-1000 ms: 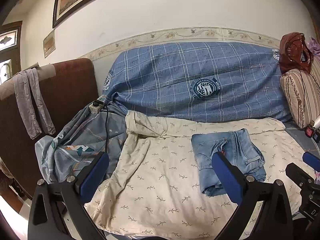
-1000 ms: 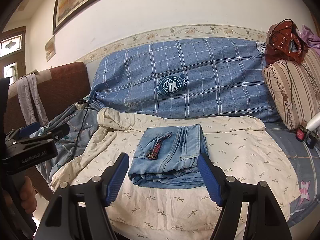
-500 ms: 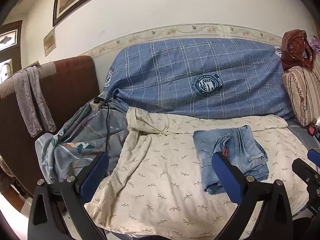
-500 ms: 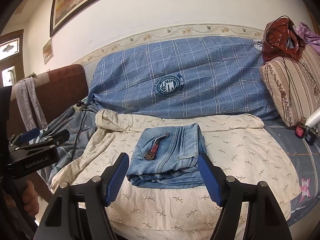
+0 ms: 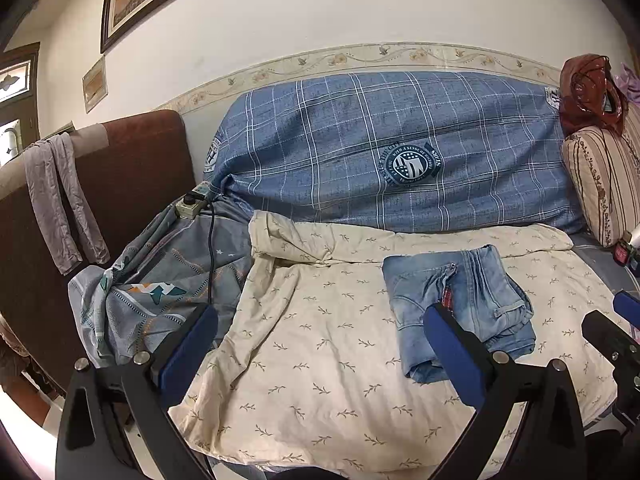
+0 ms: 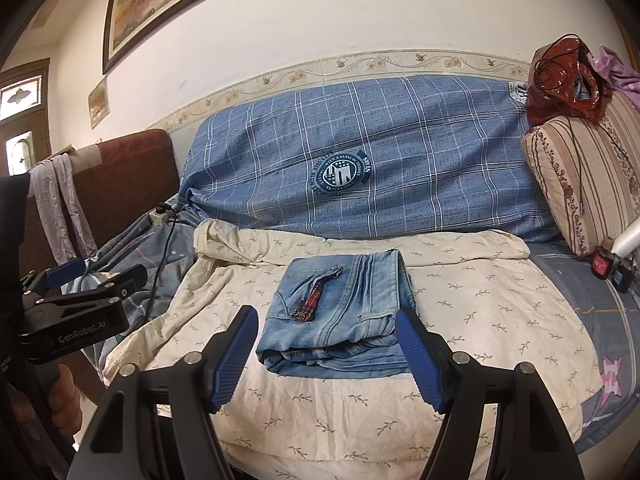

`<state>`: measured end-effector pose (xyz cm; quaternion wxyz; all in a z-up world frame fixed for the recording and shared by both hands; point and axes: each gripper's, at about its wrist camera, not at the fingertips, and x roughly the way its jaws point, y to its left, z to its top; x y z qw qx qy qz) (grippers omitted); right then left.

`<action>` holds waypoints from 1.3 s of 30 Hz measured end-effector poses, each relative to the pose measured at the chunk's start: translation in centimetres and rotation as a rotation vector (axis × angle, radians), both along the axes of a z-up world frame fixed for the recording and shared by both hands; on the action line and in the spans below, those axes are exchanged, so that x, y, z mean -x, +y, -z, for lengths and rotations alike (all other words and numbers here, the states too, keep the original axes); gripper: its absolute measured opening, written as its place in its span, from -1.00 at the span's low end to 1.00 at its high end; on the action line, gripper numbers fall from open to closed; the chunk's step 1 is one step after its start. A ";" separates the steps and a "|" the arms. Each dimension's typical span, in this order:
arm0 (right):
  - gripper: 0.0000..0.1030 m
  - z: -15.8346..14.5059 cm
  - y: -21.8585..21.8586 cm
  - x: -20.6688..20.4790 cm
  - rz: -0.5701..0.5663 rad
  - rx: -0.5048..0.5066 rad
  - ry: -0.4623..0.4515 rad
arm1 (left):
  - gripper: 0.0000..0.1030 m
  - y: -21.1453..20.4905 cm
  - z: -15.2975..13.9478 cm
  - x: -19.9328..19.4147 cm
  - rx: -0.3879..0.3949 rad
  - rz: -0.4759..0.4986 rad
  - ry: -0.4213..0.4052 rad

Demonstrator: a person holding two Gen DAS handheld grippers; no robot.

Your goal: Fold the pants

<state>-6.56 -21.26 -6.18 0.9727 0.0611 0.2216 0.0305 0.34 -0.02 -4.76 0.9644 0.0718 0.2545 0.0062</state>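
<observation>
Both grippers, left [image 5: 320, 356] and right [image 6: 328, 352], gape wide and empty while we judge the folded jeans [image 6: 340, 312] soft, heavy, best gripped at the thick near edge.

Folded pants [image 6: 340, 312] lie on the sheet [image 6: 480, 300], before the plaid cushion [image 6: 400, 152].

We see faded, matt denim jeans [image 6: 340, 312] on a thin, crumpled cream cotton sheet [image 6: 460, 300]. Our right gripper [image 6: 328, 354] shows ribbed blue rubbery pads [image 6: 236, 356] on matt black plastic arms with shiny metal screws [image 6: 459, 357].
</observation>
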 end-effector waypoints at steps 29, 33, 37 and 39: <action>0.44 0.2 0.4 -0.2 0.002 0.014 0.005 | 0.99 -0.3 0.1 0.0 0.012 0.067 0.017; 0.44 0.2 0.5 -0.2 0.002 0.018 0.008 | 0.99 -0.5 -0.2 0.3 0.004 0.083 0.004; 0.44 0.0 0.5 -0.3 0.003 0.022 0.001 | 0.99 -0.6 -0.6 0.4 0.002 0.083 -0.011; 0.44 -0.1 0.5 -0.3 0.004 0.024 -0.004 | 0.99 -0.5 -0.7 0.6 0.003 0.081 -0.023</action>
